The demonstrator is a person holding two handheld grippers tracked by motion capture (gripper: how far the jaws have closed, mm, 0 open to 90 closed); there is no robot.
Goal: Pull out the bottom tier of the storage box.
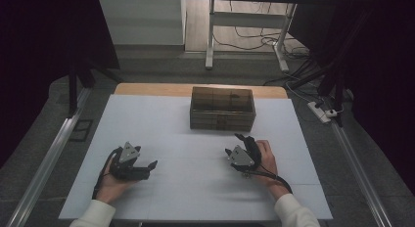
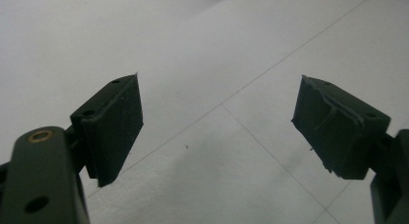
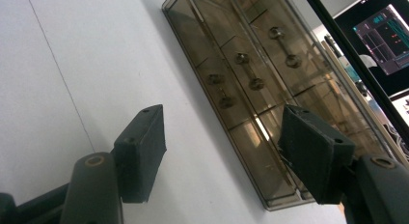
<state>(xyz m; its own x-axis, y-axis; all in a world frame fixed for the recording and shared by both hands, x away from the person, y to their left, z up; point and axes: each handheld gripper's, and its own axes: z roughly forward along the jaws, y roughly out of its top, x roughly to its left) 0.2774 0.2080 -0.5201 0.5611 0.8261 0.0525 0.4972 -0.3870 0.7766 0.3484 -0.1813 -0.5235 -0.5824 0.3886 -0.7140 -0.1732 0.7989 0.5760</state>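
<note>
On the left of the high view, the person's left hand (image 1: 111,185), in a white sleeve, rests on the flat white worktop (image 1: 147,124) near its front edge and holds the left black two-jaw tongs (image 1: 152,165), topped by a grey three-cornered plate, pointing toward the middle of the worktop. In the left gripper view these left tongs (image 2: 217,122) stand spread wide, with bare white surface and its thin seam lines between the two dark pads; nothing is pinched.

Further right and toward the far edge, at about the worktop's middle, stands the brown translucent plastic drawer box (image 1: 222,108), a low rectangular cabinet with its front facing the person, well apart from both hands.

To the right, the right hand (image 1: 266,161) lies on the worktop and holds the right black two-jaw tongs (image 1: 234,144), angled up and toward the box. In the right gripper view the right tongs (image 3: 222,142) are spread, their jaws apart with nothing between the pads. Beyond them the drawer box (image 3: 241,74) runs slantwise across that view, its smoky drawer fronts bearing small round metal knobs (image 3: 241,58). The box sits ahead of the pads, not touched by them.
</note>
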